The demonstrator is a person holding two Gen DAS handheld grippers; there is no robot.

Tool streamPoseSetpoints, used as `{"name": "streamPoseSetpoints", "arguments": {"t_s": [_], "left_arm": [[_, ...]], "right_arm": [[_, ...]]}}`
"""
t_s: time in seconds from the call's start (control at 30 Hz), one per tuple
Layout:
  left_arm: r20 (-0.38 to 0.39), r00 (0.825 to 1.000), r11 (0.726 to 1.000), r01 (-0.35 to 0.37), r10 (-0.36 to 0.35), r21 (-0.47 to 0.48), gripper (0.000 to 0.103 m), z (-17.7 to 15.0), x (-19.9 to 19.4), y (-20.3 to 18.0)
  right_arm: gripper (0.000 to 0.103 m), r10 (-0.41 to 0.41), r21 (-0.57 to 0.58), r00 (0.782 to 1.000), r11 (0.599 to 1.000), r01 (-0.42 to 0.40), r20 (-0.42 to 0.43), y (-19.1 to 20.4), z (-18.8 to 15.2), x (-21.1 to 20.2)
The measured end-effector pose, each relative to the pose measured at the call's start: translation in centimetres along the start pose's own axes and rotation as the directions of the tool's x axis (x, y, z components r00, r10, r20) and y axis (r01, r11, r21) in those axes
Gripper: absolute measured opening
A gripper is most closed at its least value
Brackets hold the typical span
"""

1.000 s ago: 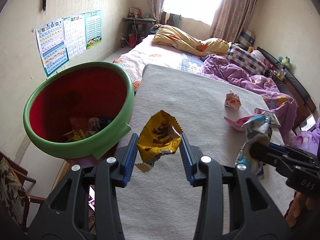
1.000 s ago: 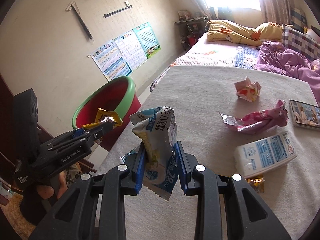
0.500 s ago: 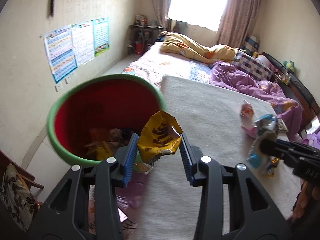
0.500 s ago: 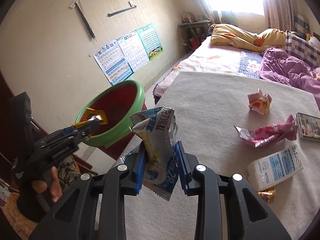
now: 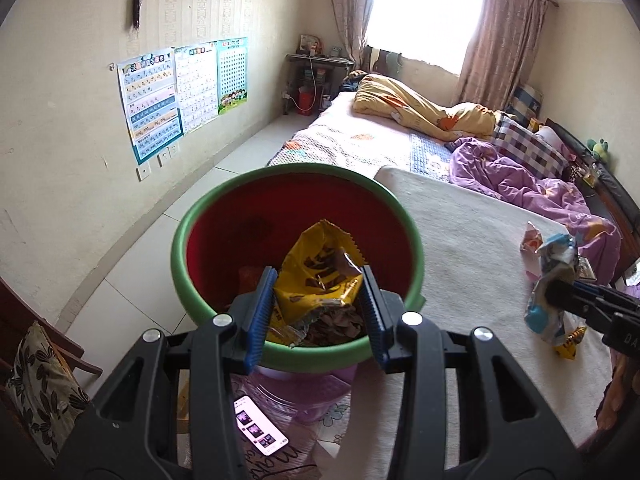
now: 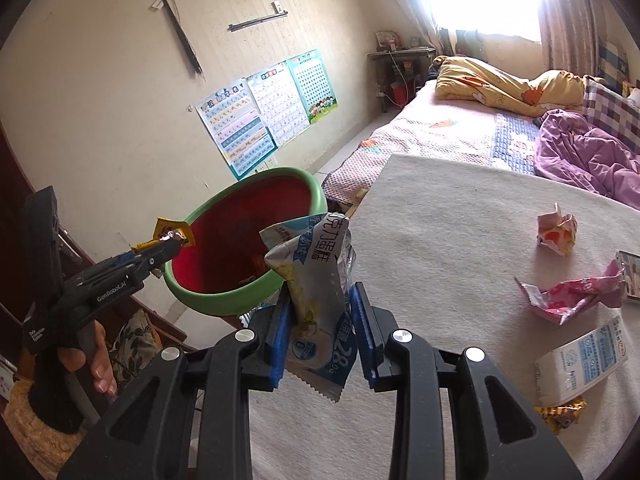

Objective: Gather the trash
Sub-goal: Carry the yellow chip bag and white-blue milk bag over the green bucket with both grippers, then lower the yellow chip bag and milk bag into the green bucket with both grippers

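My left gripper (image 5: 318,312) is shut on a yellow snack wrapper (image 5: 320,272) and holds it over the near rim of a red bin with a green rim (image 5: 248,188). The bin stands at the left edge of a beige-covered table (image 5: 472,240) and holds several wrappers. My right gripper (image 6: 320,320) is shut on a blue and white wrapper (image 6: 320,280), above the table just right of the bin (image 6: 224,304). In the right wrist view the left gripper (image 6: 168,246) sits at the bin's left rim.
On the table lie a crumpled pink-white wrapper (image 6: 558,232), a pink wrapper (image 6: 568,296), a white carton (image 6: 584,364), a gold candy wrapper (image 6: 560,416) and a phone (image 6: 632,276). A bed (image 5: 380,140) stands behind. A chair with a cushion (image 5: 40,380) stands at lower left.
My left gripper has moved left with the yellow wrapper, from above the table to over the bin. My right gripper has moved closer to the bin with its wrapper.
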State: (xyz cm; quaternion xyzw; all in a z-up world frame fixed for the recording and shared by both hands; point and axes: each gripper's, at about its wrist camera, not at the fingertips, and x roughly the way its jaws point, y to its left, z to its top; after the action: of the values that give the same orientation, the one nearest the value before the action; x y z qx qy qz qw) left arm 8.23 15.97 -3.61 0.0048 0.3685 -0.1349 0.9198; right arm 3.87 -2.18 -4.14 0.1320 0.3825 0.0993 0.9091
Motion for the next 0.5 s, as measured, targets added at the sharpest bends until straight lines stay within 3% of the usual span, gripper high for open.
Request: {"name": "streamPoseSetpoints", "arguments": {"t_s": [0.5], "left_arm": [[0.002, 1.000, 1.000, 0.013, -0.013, -0.002, 0.040, 1.2, 1.3, 3.0]], "right_arm": [[0.030, -0.017, -0.011, 1.000, 1.000, 0.017, -0.001, 2.1, 1.2, 2.6]]}}
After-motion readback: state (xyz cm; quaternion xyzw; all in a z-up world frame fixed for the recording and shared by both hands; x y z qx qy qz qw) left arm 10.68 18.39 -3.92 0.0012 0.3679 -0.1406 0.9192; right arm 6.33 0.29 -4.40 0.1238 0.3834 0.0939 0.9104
